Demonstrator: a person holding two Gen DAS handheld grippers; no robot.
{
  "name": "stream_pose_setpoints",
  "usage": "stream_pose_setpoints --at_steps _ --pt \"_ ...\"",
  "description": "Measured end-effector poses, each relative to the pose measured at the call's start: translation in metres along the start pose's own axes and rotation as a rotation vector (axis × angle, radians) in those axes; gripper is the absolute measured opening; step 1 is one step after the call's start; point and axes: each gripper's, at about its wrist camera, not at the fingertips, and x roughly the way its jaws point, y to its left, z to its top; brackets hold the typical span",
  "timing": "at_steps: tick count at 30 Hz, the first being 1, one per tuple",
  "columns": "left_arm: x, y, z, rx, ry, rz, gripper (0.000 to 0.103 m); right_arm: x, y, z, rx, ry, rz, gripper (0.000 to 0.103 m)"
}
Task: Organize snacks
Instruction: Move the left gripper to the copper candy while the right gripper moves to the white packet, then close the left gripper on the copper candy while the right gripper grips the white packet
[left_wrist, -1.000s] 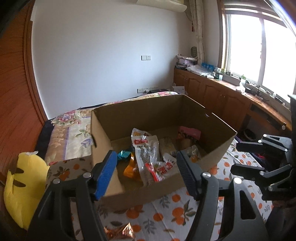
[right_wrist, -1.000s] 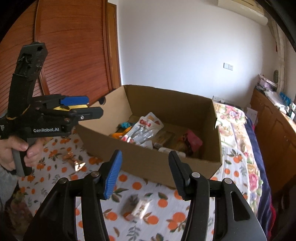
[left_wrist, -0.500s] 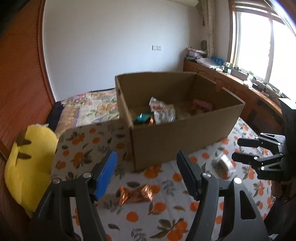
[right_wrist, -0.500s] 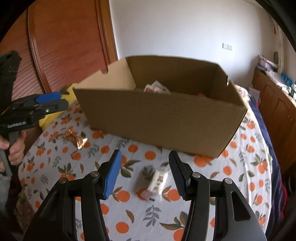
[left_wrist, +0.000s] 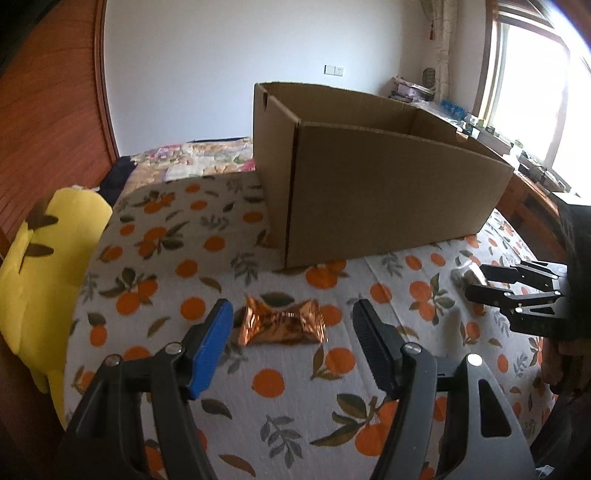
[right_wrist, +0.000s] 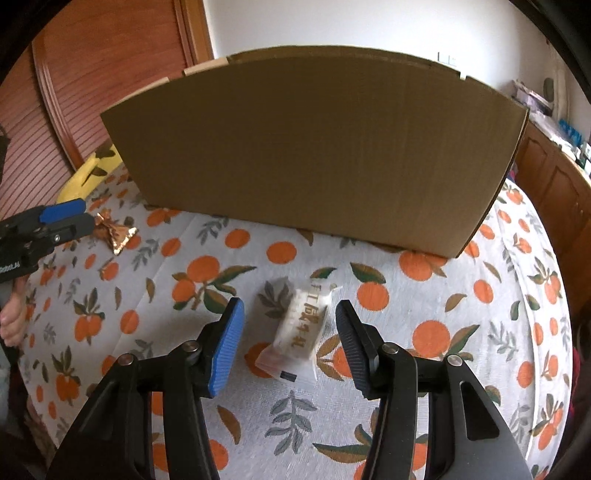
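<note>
A copper foil snack (left_wrist: 282, 325) lies on the orange-print cloth, between the tips of my open left gripper (left_wrist: 291, 314), which does not touch it. A white wrapped snack (right_wrist: 301, 328) lies between the fingers of my open right gripper (right_wrist: 286, 314), untouched by the pads. Behind both stands the cardboard box (left_wrist: 388, 195) (right_wrist: 314, 158); its contents are hidden from this low angle. The right gripper (left_wrist: 480, 282) shows at the right edge of the left wrist view, with the white snack (left_wrist: 463, 271) at its tips. The left gripper (right_wrist: 79, 216) and foil snack (right_wrist: 114, 232) appear at the left of the right wrist view.
A yellow plush cushion (left_wrist: 40, 266) sits off the table's left edge. The round table with its orange-print cloth (right_wrist: 461, 332) ends just right of the box. A wooden cabinet (right_wrist: 554, 184) and a bed with a floral quilt (left_wrist: 199, 155) lie beyond.
Both grippers have sunk from above the box to just over the cloth. The box's inside has dropped out of sight, and each snack now lies between a gripper's fingers.
</note>
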Motion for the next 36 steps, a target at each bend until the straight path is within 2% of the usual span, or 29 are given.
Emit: stream_pose_setpoints --at_steps 3,4,5,6,16,25,36 --pt "0.002 0.0 -0.005 -0.009 0.013 -0.004 0.068 0.002 0.001 0.0 -0.012 0.003 -0.013 0.046" --pt "0.002 -0.001 -0.006 -0.011 0.018 -0.005 0.068 0.003 0.002 0.0 -0.02 0.004 -0.023 0.037" --pt "0.003 -0.002 -0.008 -0.012 0.026 -0.006 0.068 0.003 0.003 0.0 -0.033 0.004 -0.038 0.023" --pt "0.003 -0.003 -0.009 -0.012 0.03 -0.006 0.068 0.002 0.003 -0.001 -0.042 0.0 -0.042 0.02" --pt "0.015 -0.007 -0.015 -0.046 0.071 0.012 0.068 -0.008 -0.014 -0.014 -0.053 -0.017 -0.009 0.02" --pt "0.032 -0.003 0.0 -0.089 0.098 0.052 0.068 -0.007 -0.014 -0.014 -0.061 -0.015 -0.008 0.021" --pt "0.046 0.003 0.019 -0.214 0.134 0.102 0.068 -0.006 -0.013 -0.015 -0.07 -0.016 -0.007 0.021"
